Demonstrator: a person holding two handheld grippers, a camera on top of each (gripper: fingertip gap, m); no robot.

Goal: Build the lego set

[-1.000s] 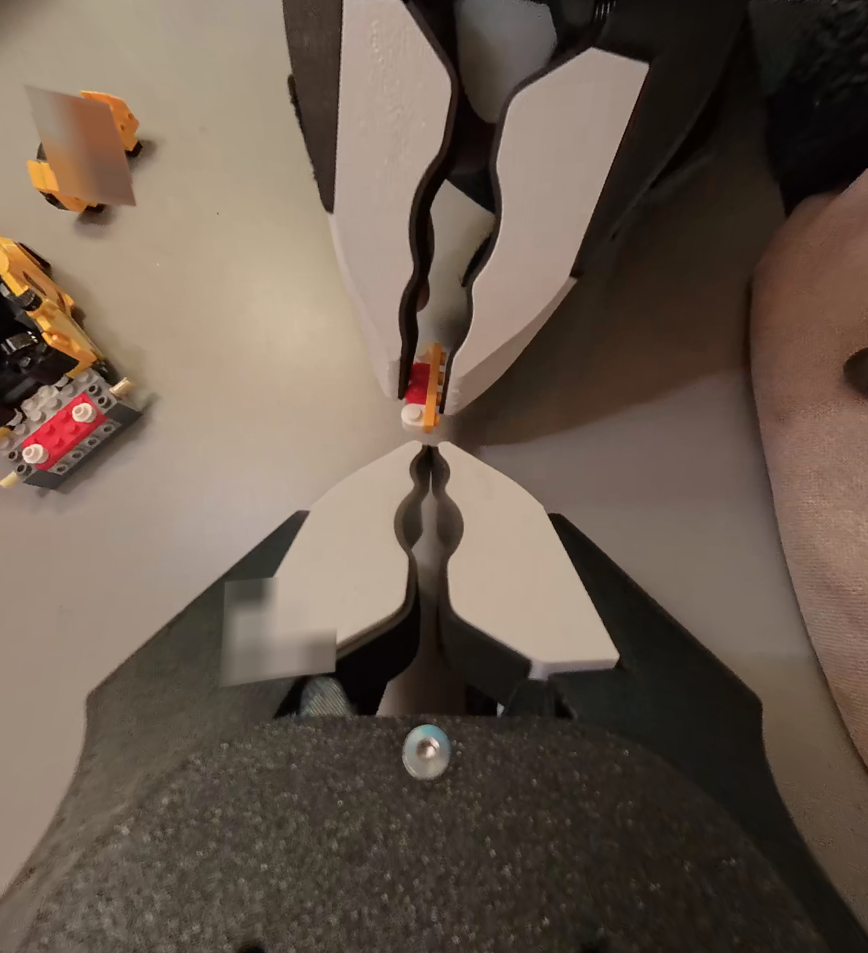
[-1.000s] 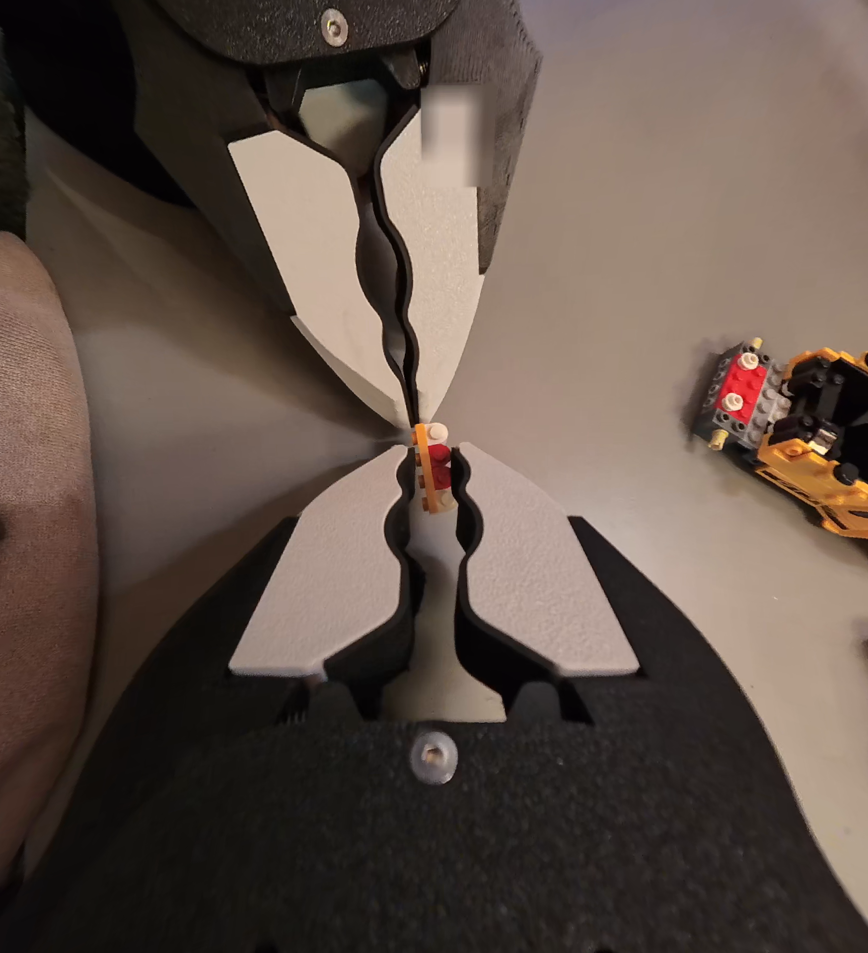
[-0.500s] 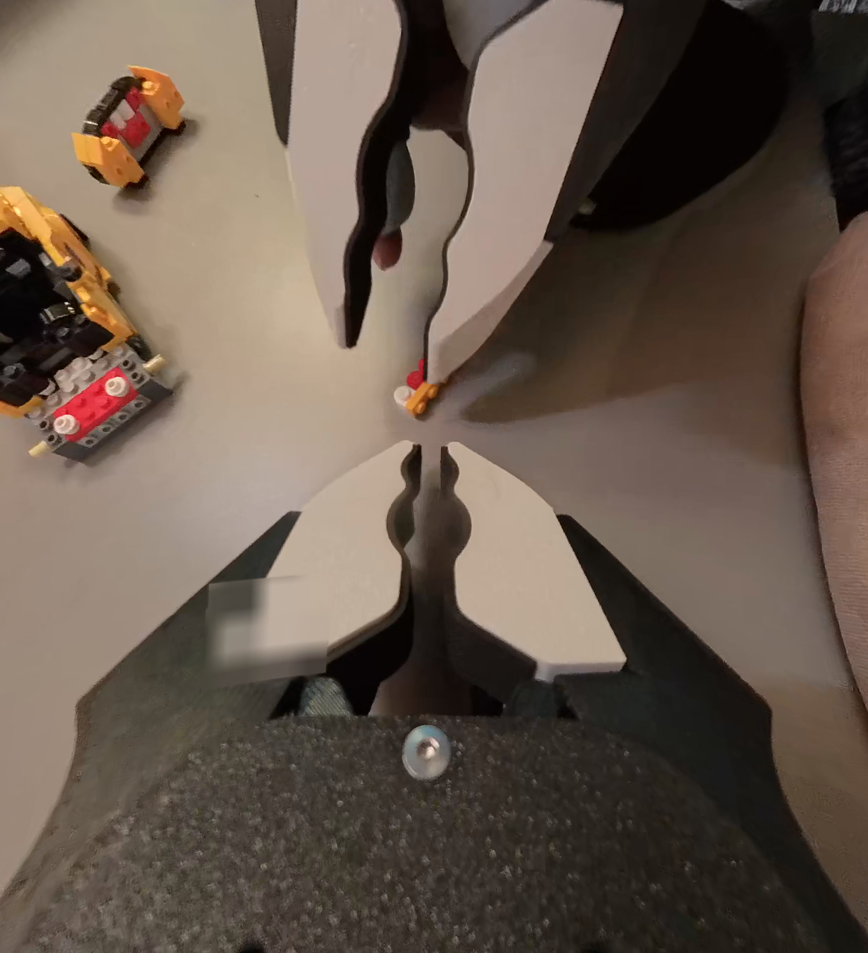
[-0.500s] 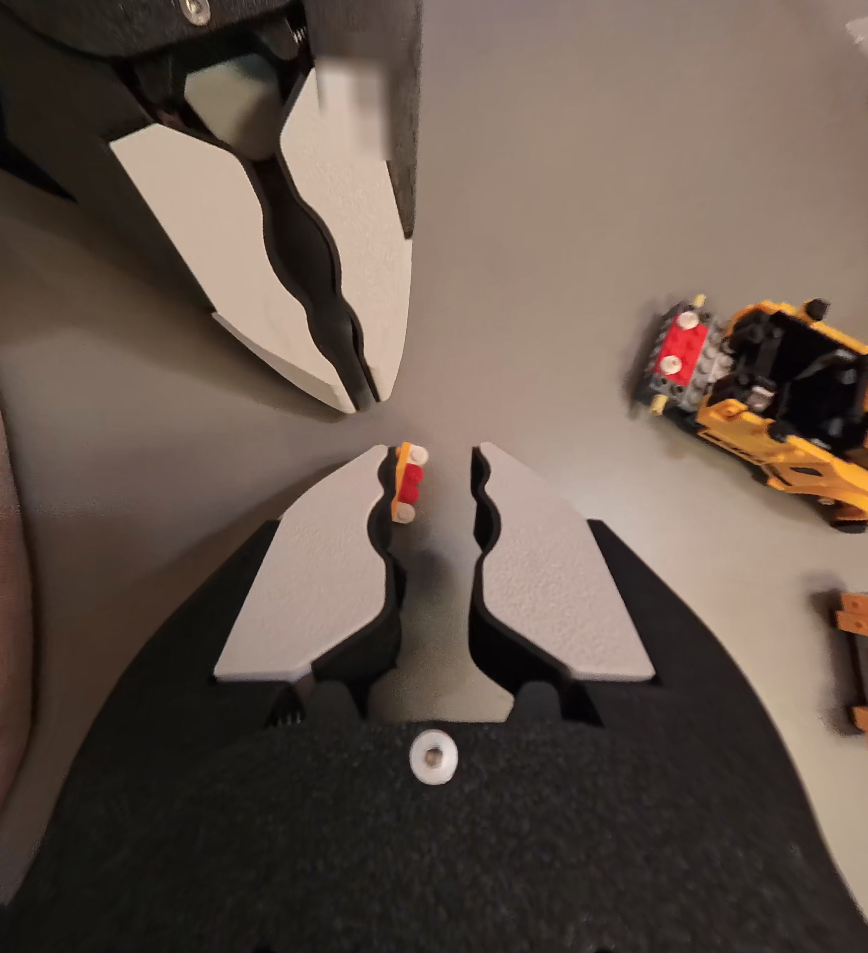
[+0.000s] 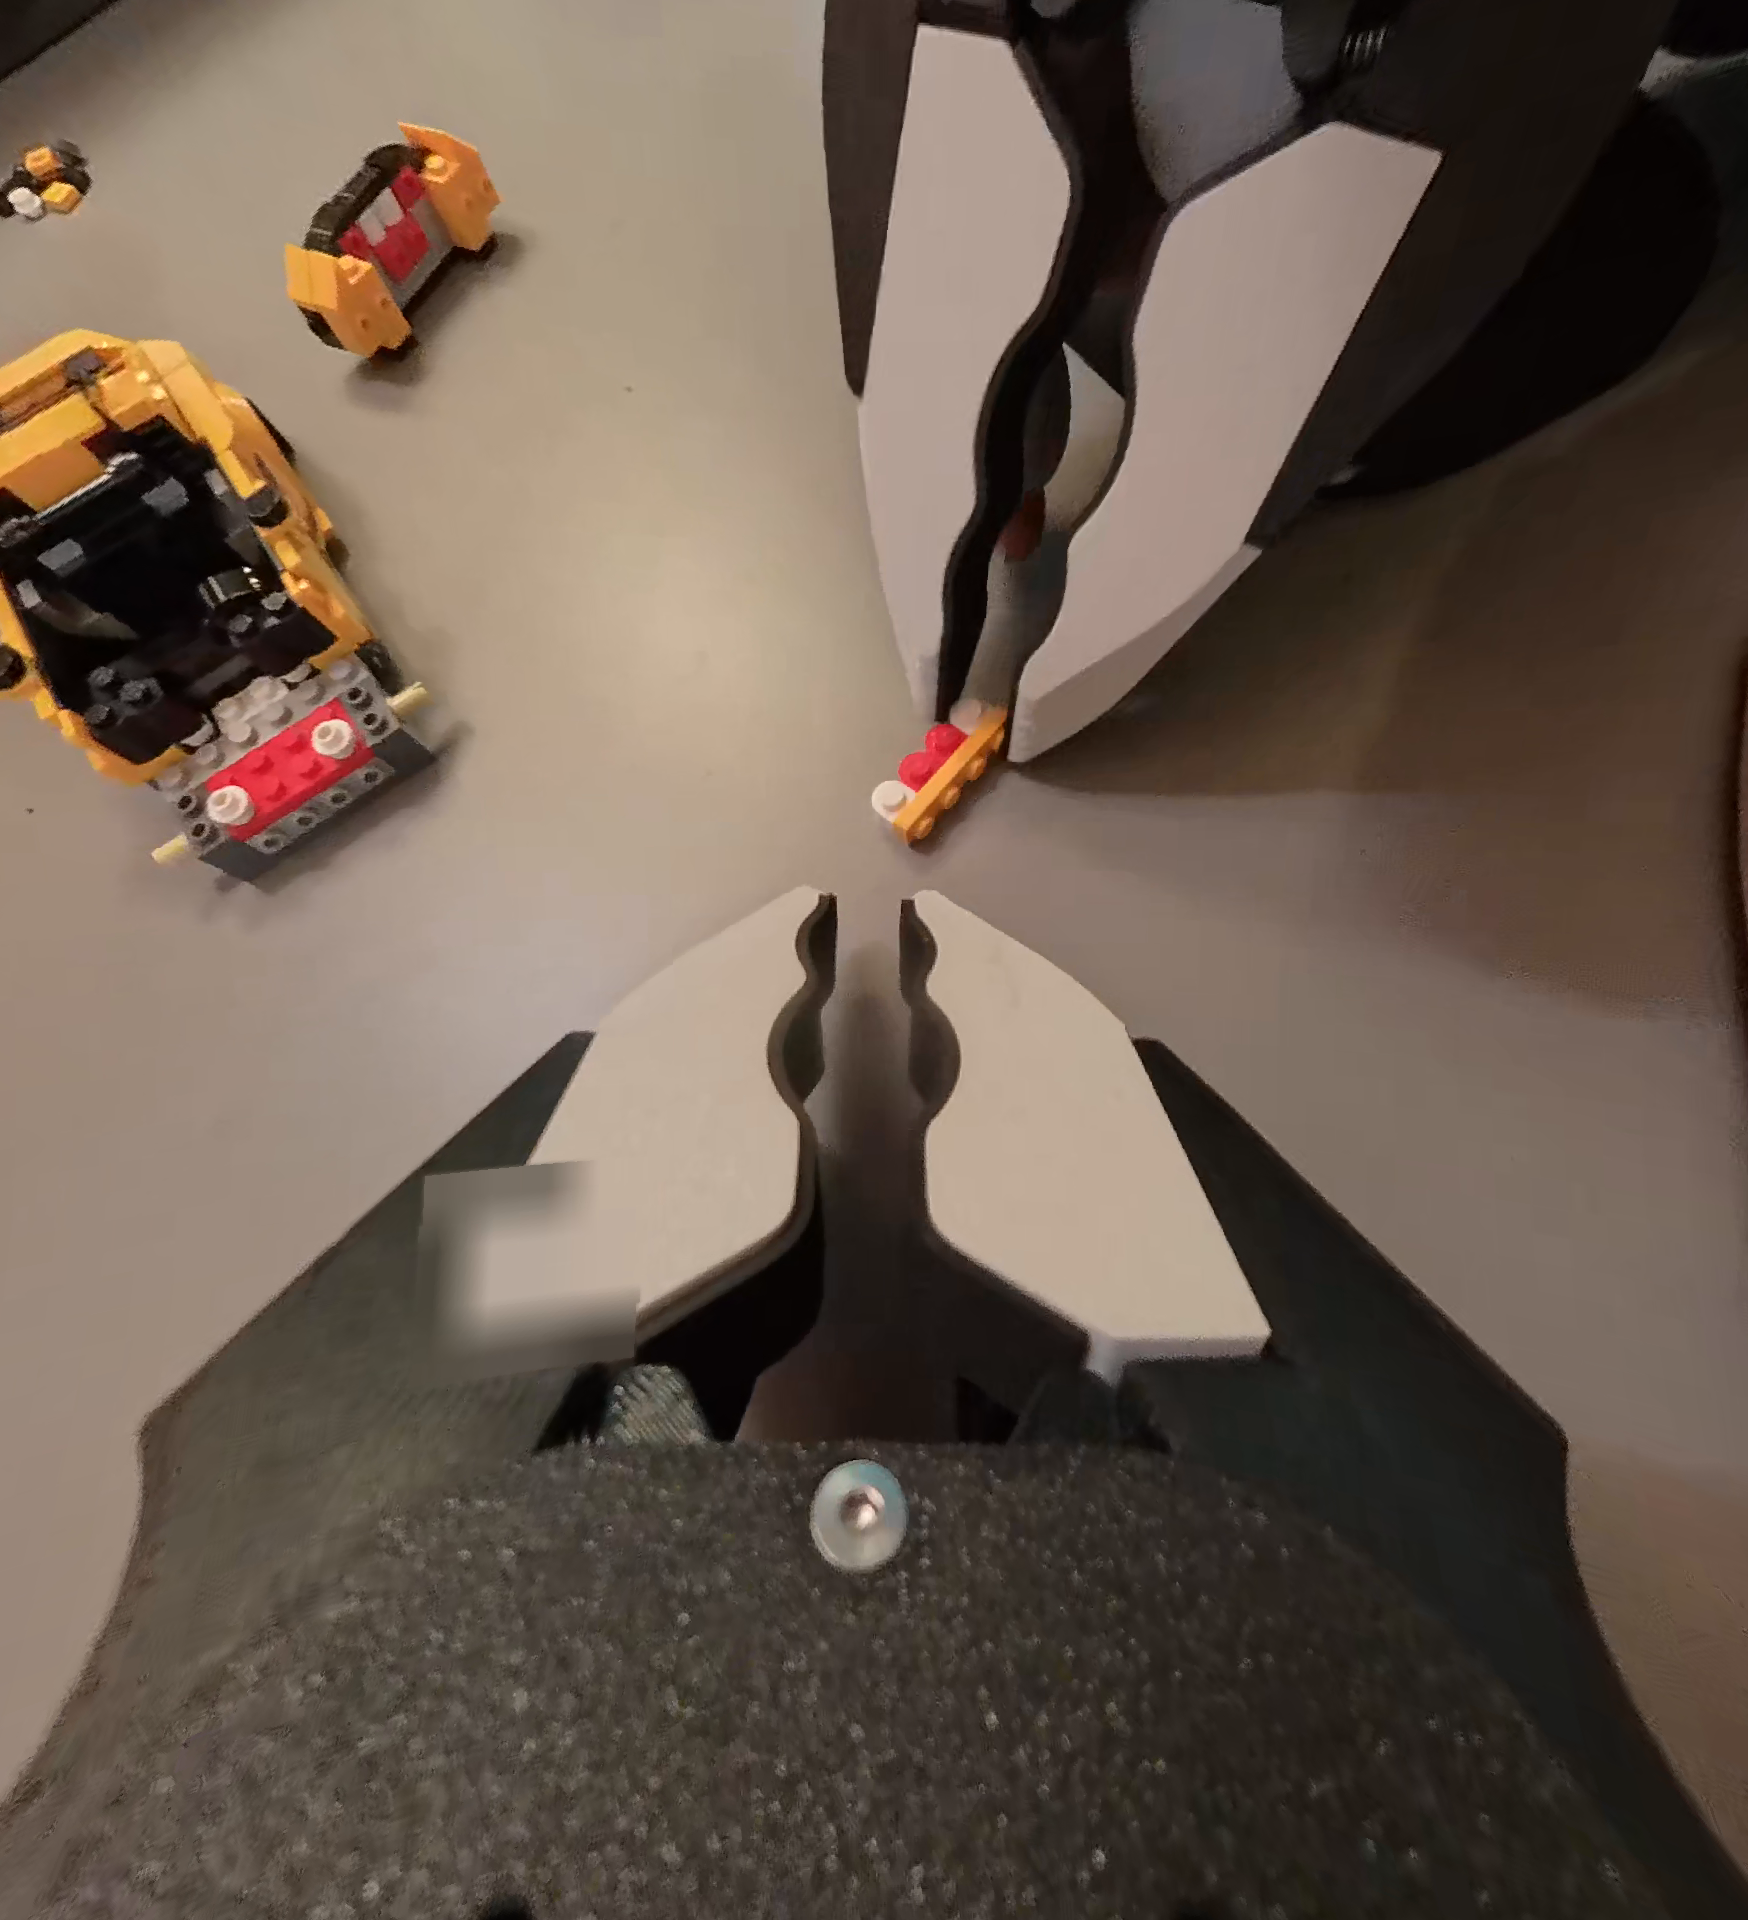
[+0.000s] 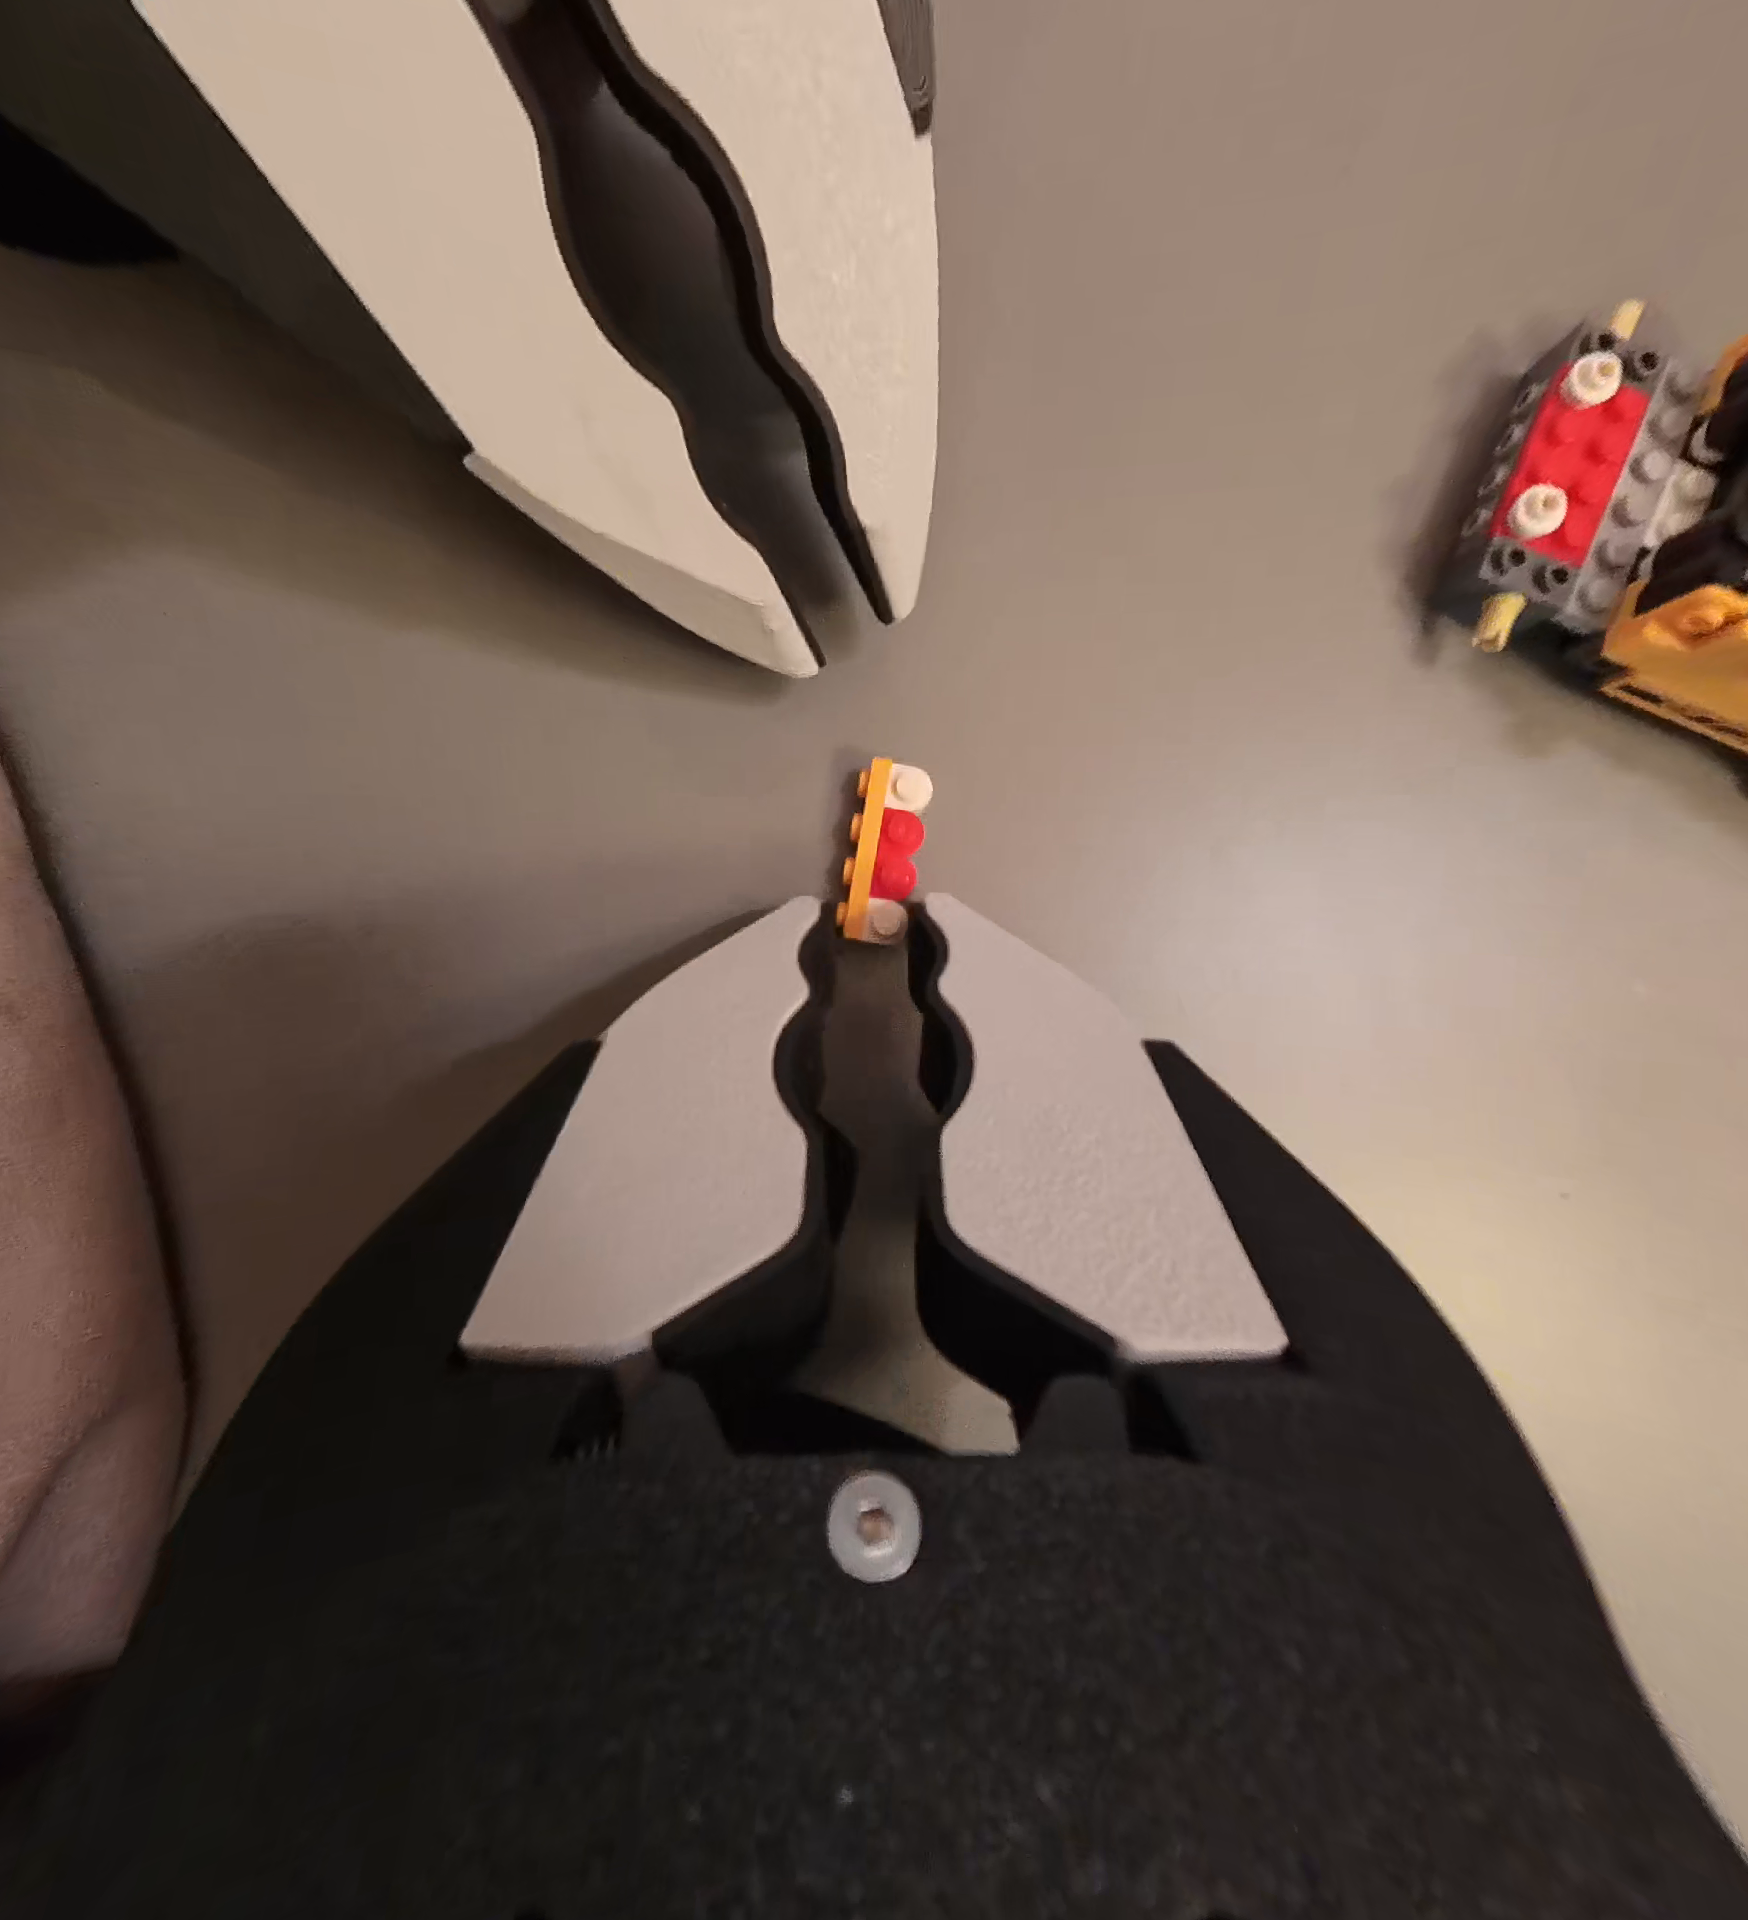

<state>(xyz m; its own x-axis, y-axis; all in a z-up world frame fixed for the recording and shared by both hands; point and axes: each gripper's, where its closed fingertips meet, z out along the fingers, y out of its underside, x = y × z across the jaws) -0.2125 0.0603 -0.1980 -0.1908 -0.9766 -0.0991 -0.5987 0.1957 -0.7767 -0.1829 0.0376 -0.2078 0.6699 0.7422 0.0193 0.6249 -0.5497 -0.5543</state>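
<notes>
My right gripper [image 6: 875, 909] pinches the end of a small orange plate with red and white studs [image 6: 885, 847] above the tabletop [image 6: 1265, 935]. Left gripper [image 5: 867, 902] slightly spread, empty. Yellow car [image 5: 153, 582] sits well apart.

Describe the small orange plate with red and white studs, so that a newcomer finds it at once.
On the grey table, find the large yellow and black lego car at the left. Right of it, between both pairs of white fingers, the small orange plate carries two red studs flanked by white ones. Unlike the car and the orange and red sub-assembly, it is one thin strip, held at one end.
</notes>
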